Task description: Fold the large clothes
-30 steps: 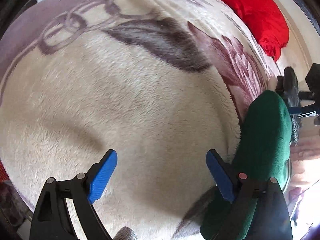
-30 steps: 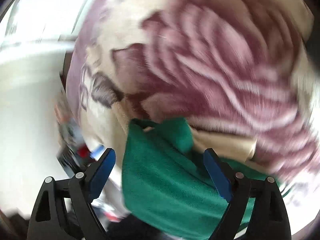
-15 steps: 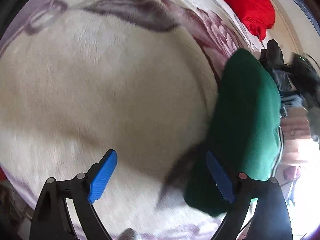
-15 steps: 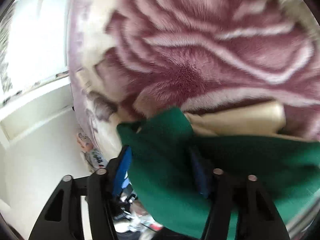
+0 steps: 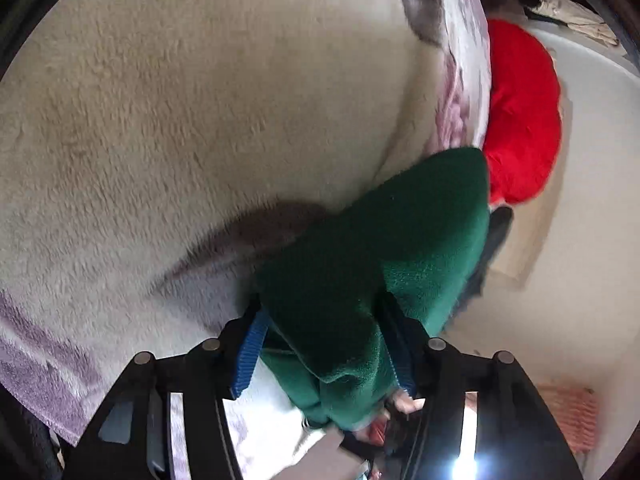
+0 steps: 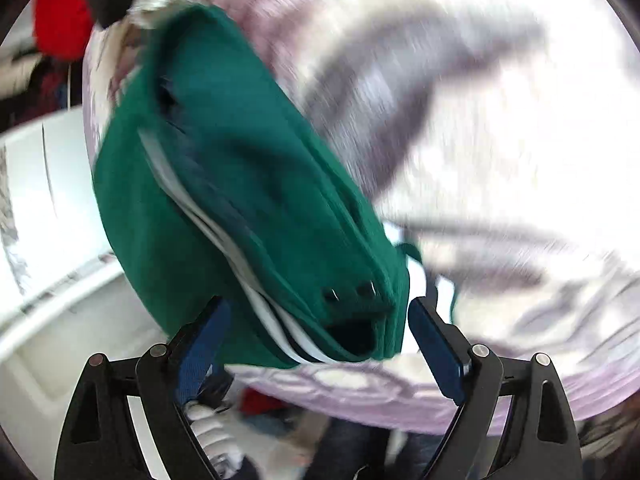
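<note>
The left claw (image 5: 326, 354) has just been closing and now grasps a fold of the green garment (image 5: 380, 248) lying on the plush blanket (image 5: 200, 120). The right claw (image 6: 318, 346), having just opened, stands released around the garment's striped edge. No readable writing shows.

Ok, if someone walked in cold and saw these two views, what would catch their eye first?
Probably the green fleece garment, bunched between the jaws of the left gripper, which have just been closing on it; it lies on a cream and mauve plush blanket. Next, the bright red cloth at the blanket's far edge. In the right wrist view, the right gripper stands open around the garment's white-striped end.
</note>
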Motion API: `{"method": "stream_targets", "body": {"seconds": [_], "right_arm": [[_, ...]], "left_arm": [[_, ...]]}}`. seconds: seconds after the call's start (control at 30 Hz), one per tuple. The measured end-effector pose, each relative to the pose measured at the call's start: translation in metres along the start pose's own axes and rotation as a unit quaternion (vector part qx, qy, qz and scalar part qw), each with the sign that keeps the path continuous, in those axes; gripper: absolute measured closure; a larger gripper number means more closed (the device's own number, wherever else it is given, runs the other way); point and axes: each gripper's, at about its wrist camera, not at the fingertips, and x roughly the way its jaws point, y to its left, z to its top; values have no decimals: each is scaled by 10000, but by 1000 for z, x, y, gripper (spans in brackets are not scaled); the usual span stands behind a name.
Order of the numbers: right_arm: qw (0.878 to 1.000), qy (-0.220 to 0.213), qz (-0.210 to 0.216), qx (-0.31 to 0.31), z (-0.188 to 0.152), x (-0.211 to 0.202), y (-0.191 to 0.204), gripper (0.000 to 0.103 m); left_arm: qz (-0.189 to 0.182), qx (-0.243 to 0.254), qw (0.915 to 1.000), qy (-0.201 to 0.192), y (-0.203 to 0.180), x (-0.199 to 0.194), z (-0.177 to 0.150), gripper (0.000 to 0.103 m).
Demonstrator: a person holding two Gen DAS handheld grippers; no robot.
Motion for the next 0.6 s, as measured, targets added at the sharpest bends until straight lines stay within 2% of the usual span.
{"method": "stream_targets", "body": {"seconds": [0.03,0.07,0.1,0.13,0.17,0.2,0.3,0.4,0.5,0.53,0.6], "right_arm": [[9997,61,229,96,-3,8,-8,11],[9992,-104,342,192,-8,5,-15,23],[9983,-341,401,259,-12,3,-20,69],[9983,-381,297,335,-15,2,-24,78],[9968,-483,423,480,-19,-3,-32,83],[9953,-568,562,555,-23,-9,-37,98],[9943,-845,568,317,-36,-40,-36,97],[9947,-939,419,91,-37,-54,-34,98],[9967,-705,-66,397,-28,-22,-57,103],[9964,-552,-397,513,-21,-9,-70,103],[9950,-350,-469,805,-16,1,-92,103]], "left_arm": [[-23,13,9999,-104,-1,-2,-3,58],[-40,41,9998,-179,-2,-4,-7,61],[-83,93,9996,-258,-5,-8,-11,63],[-110,143,9995,-271,-6,-11,-14,66],[-138,219,9992,-296,-9,-14,-17,67],[-122,313,9990,-306,-12,-15,-21,68],[110,703,9969,-345,-22,-14,-27,68],[527,819,9946,-363,-19,1,-17,68],[659,719,9946,-345,-6,8,4,67],[617,641,9956,-299,-6,5,7,67],[628,704,9955,-46,-15,0,9,67]]}}
